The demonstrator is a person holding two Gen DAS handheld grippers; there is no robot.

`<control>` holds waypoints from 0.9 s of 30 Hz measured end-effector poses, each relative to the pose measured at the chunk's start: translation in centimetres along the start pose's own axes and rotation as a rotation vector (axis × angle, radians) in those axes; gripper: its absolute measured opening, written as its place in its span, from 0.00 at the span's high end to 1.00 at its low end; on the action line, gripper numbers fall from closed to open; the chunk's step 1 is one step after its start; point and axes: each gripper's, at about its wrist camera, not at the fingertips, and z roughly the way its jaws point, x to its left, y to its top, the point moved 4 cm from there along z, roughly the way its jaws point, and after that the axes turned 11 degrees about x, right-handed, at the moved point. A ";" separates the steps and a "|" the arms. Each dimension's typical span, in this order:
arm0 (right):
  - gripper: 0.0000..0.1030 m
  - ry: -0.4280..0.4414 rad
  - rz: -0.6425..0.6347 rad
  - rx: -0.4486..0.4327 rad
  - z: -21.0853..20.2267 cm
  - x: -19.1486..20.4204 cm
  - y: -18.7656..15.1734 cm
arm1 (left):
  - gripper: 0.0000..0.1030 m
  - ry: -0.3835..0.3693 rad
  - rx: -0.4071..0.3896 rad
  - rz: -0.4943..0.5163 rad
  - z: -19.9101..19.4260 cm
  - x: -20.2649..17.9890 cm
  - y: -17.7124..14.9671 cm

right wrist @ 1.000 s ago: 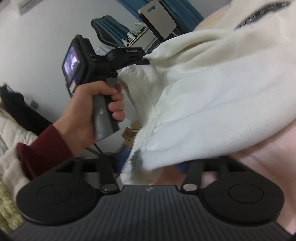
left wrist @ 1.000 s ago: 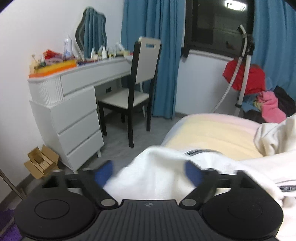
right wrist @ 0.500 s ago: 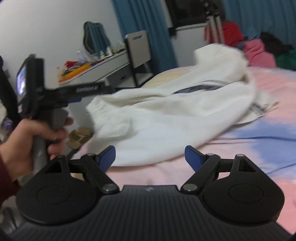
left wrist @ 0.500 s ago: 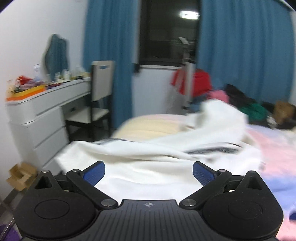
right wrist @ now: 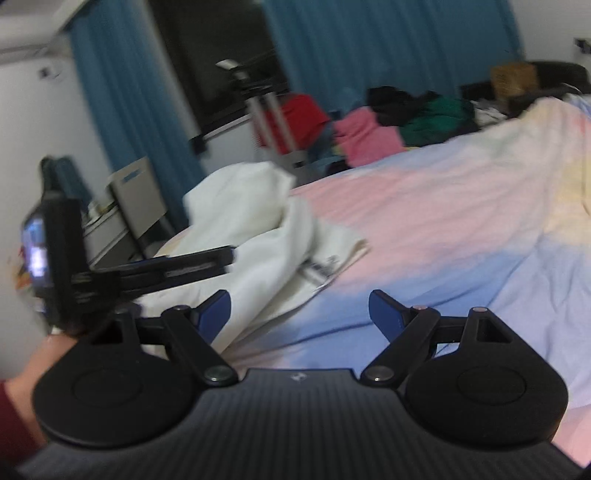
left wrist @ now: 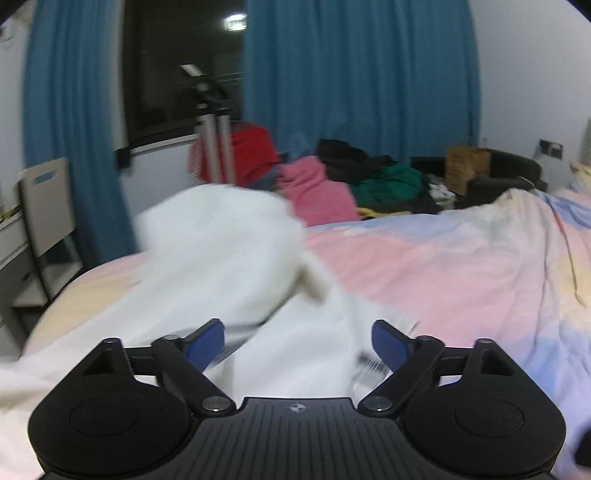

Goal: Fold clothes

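Blue curtains [left wrist: 351, 92] and a heap of clothes [left wrist: 354, 177] back the pastel bed [left wrist: 461, 273]. Since a second ago the white garment [left wrist: 221, 266] has been let go and lies crumpled at the bed's left edge, so folding must restart. Left gripper [left wrist: 297, 341] hovers over it, jaws closing on nothing; right gripper [right wrist: 299, 308] stands wide, empty.

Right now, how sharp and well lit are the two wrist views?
Left wrist view: white knitted garment smeared by motion blur, ceiling light glaring in the dark window. Right wrist view: whole frame soft, pastel bedsheet streaked, fisheye bending the blue curtains.
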 end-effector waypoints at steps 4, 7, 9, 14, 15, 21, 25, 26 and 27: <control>0.19 -0.048 0.054 -0.033 1.9 -2.3 0.5 | 0.36 -0.005 0.029 0.036 6.9 -3.7 2.6; 0.19 -0.067 0.093 -0.021 3.6 -3.8 0.6 | 0.64 0.025 0.090 0.038 11.7 -4.6 3.8; 0.19 -0.072 0.116 -0.012 4.6 -4.7 0.5 | 0.92 0.043 0.116 0.027 13.1 -3.9 4.2; 0.19 -0.077 0.151 0.002 5.9 -5.5 0.1 | 0.95 -0.023 0.043 0.020 8.1 -2.7 4.5; 0.19 -0.071 0.153 0.002 5.9 -5.4 0.0 | 0.95 -0.039 0.022 0.032 6.4 -2.6 4.5; 0.19 -0.005 0.122 -0.039 4.3 -4.2 0.0 | 0.95 -0.150 -0.089 0.016 -6.7 0.2 1.7; 0.23 0.084 0.159 -0.058 2.2 -3.9 0.0 | 0.95 -0.218 -0.089 -0.100 -13.7 3.3 -3.4; 0.24 0.114 0.175 -0.062 1.6 -3.8 0.0 | 0.95 -0.224 -0.088 -0.128 -15.0 4.0 -5.1; 0.27 0.155 0.195 -0.053 1.2 -3.9 0.0 | 0.95 -0.224 -0.085 -0.158 -16.1 4.7 -6.9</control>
